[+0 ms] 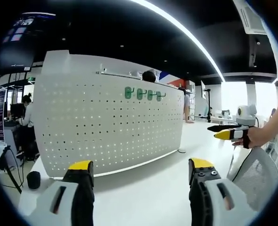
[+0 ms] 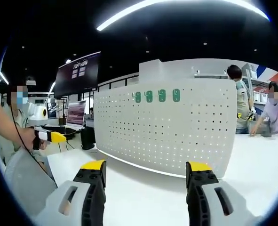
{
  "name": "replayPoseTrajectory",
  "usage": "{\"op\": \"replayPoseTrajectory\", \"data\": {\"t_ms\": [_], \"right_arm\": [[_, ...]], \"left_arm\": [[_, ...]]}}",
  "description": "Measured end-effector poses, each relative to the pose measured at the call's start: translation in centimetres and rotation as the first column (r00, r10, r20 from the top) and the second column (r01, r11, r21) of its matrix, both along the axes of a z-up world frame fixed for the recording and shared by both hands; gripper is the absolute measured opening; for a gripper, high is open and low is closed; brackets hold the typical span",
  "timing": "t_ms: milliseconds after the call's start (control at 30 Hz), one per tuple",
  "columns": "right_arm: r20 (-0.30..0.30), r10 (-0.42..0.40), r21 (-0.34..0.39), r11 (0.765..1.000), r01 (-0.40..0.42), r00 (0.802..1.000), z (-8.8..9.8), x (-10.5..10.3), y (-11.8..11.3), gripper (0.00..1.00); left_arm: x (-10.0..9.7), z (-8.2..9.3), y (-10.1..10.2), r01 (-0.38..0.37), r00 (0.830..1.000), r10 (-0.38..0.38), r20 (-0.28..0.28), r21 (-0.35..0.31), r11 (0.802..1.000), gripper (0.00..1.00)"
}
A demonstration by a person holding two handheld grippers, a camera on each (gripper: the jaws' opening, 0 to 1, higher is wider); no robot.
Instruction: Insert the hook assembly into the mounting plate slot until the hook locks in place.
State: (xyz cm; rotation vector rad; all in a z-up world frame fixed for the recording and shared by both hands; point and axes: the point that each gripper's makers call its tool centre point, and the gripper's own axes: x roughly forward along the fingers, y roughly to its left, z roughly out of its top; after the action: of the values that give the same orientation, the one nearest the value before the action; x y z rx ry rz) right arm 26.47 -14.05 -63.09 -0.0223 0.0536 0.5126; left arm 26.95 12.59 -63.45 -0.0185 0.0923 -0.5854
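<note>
Left gripper view first: the left hand-held gripper (image 1: pixel 141 169) has its yellow-tipped jaws spread wide apart with nothing between them, hovering over the plain white table (image 1: pixel 143 197). Standing upright on that table ahead is the curved white perforated mounting plate (image 1: pixel 110 125), basically a big pegboard panel. Up near its top edge sit four small green hooks (image 1: pixel 145 93) in a row, side by side, already on the plate. Off to the right edge, the right hand-held gripper (image 1: pixel 229 132) pokes in, held by a person's hand (image 1: pixel 258 135); its yellow-and-black tips look pressed together from this angle, but I can't tell for sure.

Right gripper view: the right hand-held gripper (image 2: pixel 146 172) is clearly released, jaws well apart and empty, above the same table (image 2: pixel 143 197). Mounting plate (image 2: pixel 167 127) faces it straight on, with the green hooks (image 2: pixel 156 96) lined up near the top. At the left, the left hand-held gripper (image 2: pixel 54 137) shows with a yellow tip, gripped by a hand (image 2: pixel 29 139). Two people (image 2: pixel 258 110) lean over a table behind the plate on the right.
</note>
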Motion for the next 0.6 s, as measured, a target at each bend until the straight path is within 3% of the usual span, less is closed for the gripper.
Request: {"op": "replayPoseTrajectory", "data": {"t_ms": [600], "right_arm": [[0.005, 0.002, -0.009, 1.000, -0.002, 1.000, 0.07, -0.02, 0.08, 0.66]], "left_arm": [[-0.17, 0.01, -0.27, 0.009, 1.000, -0.009, 0.000, 0.005, 1.000, 0.85]]}}
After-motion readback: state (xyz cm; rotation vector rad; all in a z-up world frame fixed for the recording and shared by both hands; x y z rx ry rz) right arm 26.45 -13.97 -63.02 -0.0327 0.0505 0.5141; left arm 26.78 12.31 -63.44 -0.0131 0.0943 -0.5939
